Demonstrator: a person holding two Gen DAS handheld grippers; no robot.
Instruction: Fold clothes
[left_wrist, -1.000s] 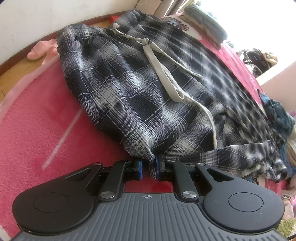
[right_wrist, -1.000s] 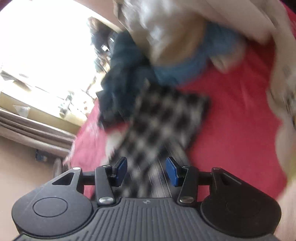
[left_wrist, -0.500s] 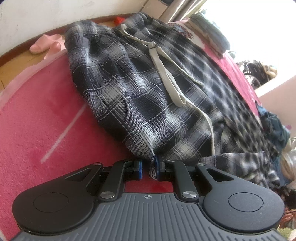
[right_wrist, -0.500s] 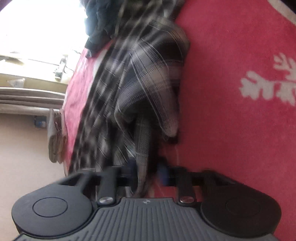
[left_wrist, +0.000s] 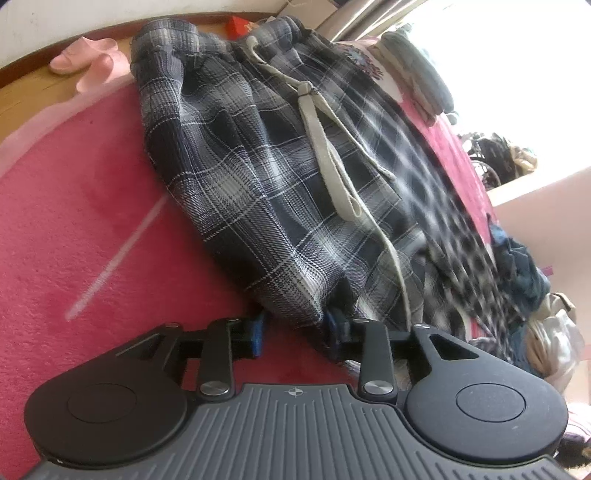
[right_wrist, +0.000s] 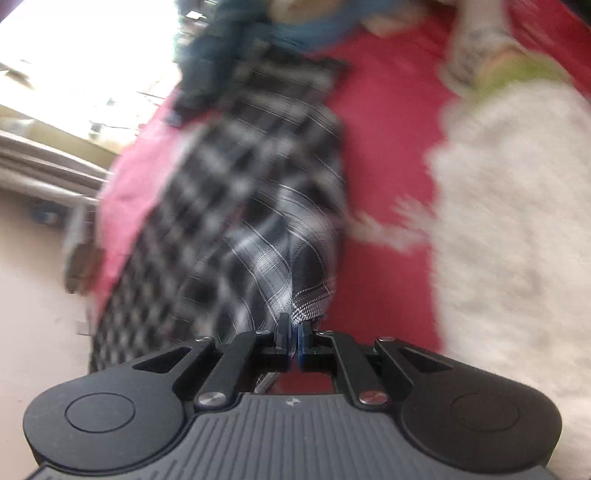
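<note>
Dark plaid trousers (left_wrist: 258, 184) with a pale drawstring (left_wrist: 325, 147) lie spread on a red blanket (left_wrist: 92, 221). My left gripper (left_wrist: 295, 328) sits at their near edge. Its jaws are opening, and the fabric fold still hangs between the blue pads without being pinched. In the right wrist view, my right gripper (right_wrist: 293, 339) is shut on a thin edge of the trousers' leg (right_wrist: 258, 221), which stretches away over the red blanket (right_wrist: 388, 147). That view is blurred by motion.
Pink slippers (left_wrist: 85, 59) lie on the wooden floor beyond the blanket. A stack of folded clothes (left_wrist: 417, 70) sits at the far end. A heap of loose garments (left_wrist: 524, 266) lies to the right. A white fluffy garment (right_wrist: 517, 240) fills the right wrist view's right side.
The left jaws have parted from their pinch on the trousers' edge. The right gripper went from open to shut on the trouser leg and is moving with it.
</note>
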